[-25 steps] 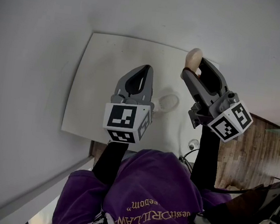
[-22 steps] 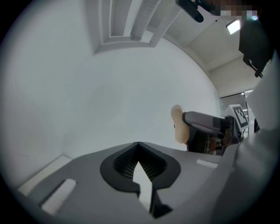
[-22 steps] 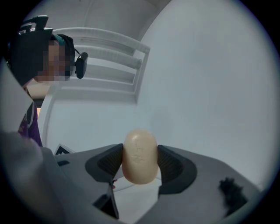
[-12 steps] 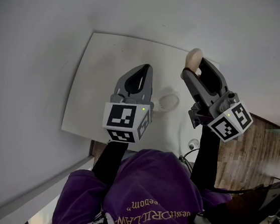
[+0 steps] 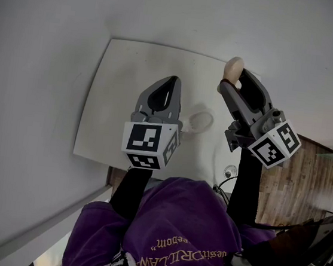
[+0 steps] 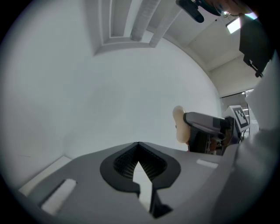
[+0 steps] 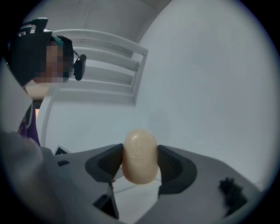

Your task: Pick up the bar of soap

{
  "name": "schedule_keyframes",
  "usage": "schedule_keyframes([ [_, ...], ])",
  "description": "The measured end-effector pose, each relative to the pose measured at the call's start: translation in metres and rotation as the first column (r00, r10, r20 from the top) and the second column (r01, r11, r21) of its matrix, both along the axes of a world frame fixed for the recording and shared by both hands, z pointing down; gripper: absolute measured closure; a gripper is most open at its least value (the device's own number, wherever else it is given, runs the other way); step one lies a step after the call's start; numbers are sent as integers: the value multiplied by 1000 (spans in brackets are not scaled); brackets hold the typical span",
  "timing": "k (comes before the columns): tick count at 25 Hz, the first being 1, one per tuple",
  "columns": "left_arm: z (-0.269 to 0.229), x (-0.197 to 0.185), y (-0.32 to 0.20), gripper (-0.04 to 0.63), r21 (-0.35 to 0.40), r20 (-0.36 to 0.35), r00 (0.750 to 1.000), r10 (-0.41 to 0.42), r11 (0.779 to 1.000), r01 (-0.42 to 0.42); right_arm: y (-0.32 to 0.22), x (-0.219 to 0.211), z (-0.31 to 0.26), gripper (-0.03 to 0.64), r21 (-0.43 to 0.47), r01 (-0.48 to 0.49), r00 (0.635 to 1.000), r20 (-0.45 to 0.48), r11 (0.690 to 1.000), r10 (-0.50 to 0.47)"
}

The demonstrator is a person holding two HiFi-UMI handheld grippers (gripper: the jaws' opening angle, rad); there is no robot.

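The bar of soap [image 7: 139, 156] is a cream oval, clamped upright between the jaws of my right gripper [image 7: 139, 159]. In the head view the bar of soap [image 5: 233, 68] sticks out past the tips of my right gripper [image 5: 233, 82], held up above the white table's [image 5: 116, 99] right side. In the left gripper view the bar of soap [image 6: 179, 124] shows at the right. My left gripper [image 5: 172, 79] hovers over the table's middle with its jaws shut tip to tip and nothing between them; my left gripper [image 6: 138, 144] points toward a bare white wall.
A small round white dish [image 5: 200, 122] lies on the table between the two grippers. Wooden floor [image 5: 289, 186] shows to the right of the table. A person in a purple top [image 5: 165, 243] fills the bottom of the head view.
My right gripper with the soap has shifted slightly up and to the right. The left gripper has stayed where it was.
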State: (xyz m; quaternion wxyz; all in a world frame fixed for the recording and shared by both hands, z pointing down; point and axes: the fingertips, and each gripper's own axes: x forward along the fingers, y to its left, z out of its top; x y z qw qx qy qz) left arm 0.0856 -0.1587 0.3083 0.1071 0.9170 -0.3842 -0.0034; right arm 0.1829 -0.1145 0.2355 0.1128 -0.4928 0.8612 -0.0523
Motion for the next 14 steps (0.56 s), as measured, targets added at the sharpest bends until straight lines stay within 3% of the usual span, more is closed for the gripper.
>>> schedule_keyframes([
  [14, 1, 0, 0, 591, 7, 2, 1000, -2, 1000, 2, -1, 2, 1, 356, -2, -3, 1000, 9, 1000, 3],
])
